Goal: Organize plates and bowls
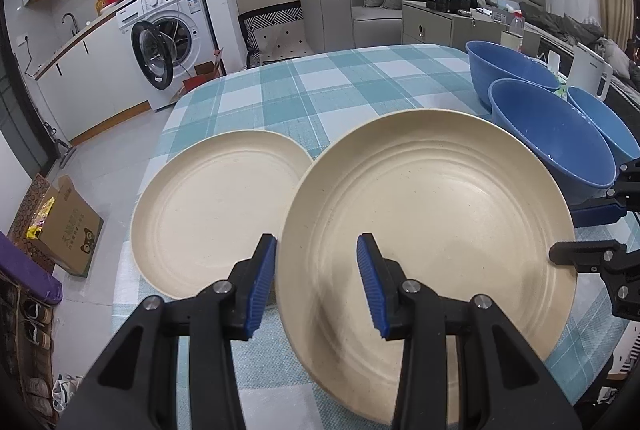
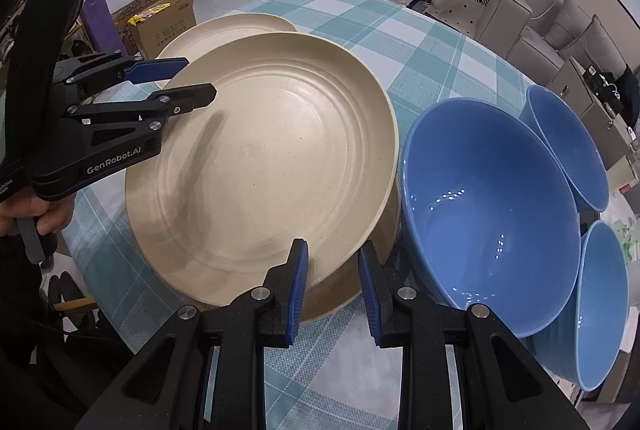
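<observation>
Both tongs, left point(image 1: 316, 284) and right point(image 2: 334, 286), clamp the big cream plate's point(image 2: 260, 158) rim. Second plate point(image 1: 208, 206) touching behind; three empty blue bowls point(image 2: 492, 214) beside. Right view alone shows a hand point(image 2: 24, 214).

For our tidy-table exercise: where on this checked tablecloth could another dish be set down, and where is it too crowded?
Free: the checked cloth beyond the two cream plates, left of the blue bowls. Crowded: the near side, where the big plate overlaps the smaller plate and sits close beside the bowls, with the left gripper and right gripper at its rim.
</observation>
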Demonstrator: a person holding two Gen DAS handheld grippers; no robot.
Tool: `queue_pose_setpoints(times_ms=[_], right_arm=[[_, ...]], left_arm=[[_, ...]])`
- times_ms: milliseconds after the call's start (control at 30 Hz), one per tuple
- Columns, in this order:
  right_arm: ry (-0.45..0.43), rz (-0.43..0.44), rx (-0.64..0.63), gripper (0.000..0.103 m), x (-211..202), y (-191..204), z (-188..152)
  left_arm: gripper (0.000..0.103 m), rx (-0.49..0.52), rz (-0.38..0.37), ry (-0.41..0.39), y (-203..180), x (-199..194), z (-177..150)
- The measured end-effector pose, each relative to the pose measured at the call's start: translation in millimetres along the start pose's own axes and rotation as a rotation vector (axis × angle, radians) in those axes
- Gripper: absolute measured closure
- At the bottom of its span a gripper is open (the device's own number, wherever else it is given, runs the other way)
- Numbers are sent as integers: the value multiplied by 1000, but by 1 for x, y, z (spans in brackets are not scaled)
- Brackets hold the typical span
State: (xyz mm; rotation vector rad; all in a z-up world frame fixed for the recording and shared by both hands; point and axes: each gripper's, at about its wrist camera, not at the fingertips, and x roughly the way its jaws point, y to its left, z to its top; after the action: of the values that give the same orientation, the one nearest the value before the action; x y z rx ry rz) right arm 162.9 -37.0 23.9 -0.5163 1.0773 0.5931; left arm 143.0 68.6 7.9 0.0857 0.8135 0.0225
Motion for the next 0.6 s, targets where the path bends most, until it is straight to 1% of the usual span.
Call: queue_pose_setpoints(times_ms=[600], right_arm=[[15, -36, 13, 77, 8, -2, -9]], left_arm=[[63, 33, 11, 3, -13, 7, 3]])
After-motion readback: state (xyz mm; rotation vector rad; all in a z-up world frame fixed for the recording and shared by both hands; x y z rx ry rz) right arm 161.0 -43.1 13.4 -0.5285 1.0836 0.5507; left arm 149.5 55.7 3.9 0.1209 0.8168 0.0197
